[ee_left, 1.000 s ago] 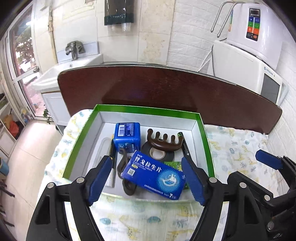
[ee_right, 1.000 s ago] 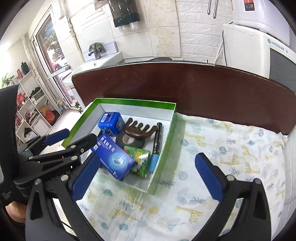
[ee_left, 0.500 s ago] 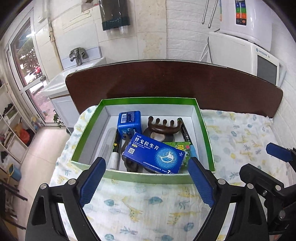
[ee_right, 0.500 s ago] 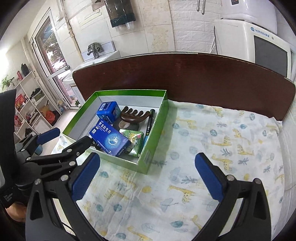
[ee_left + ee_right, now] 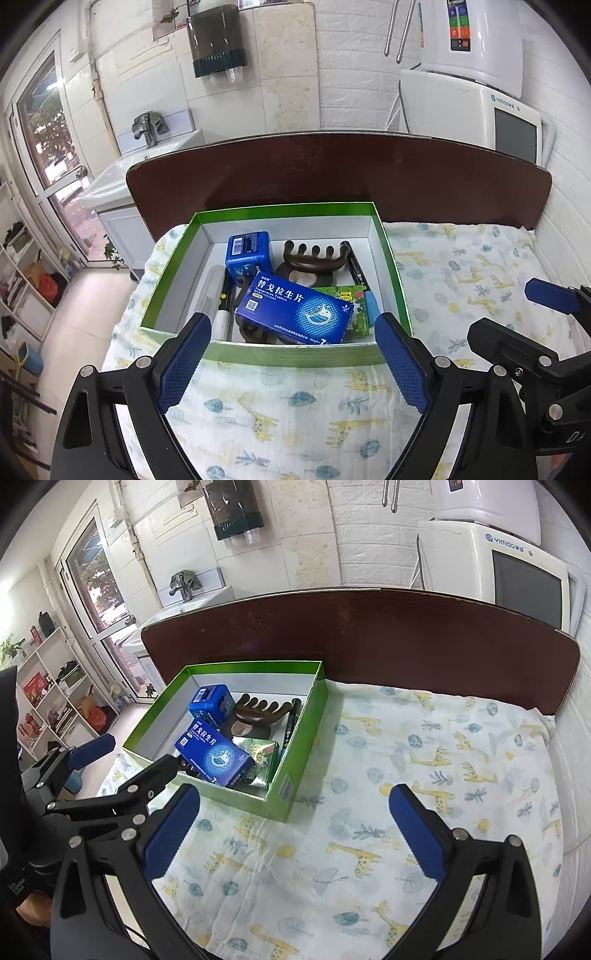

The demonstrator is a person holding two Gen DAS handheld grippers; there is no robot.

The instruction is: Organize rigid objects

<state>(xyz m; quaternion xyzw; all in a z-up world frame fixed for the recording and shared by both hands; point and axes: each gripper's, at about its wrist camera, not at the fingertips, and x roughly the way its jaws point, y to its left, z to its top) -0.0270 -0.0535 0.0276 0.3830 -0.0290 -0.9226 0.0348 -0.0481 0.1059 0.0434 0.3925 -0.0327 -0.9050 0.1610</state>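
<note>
Hovering spread and empty, left claw (image 5: 291,363) backing off blue cardboard medicine box (image 5: 293,312) now lying released inside green-rimmed carton (image 5: 295,354).

Medicine carton (image 5: 293,312) atop items in box (image 5: 284,353)

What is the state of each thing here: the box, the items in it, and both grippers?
Green box: open, no lid.
Blue tablet carton: closed, lying tilted on top of other items.
Blue tin: closed.
Left gripper: open, empty, jaws just widened.
Right gripper: open, empty.
</note>
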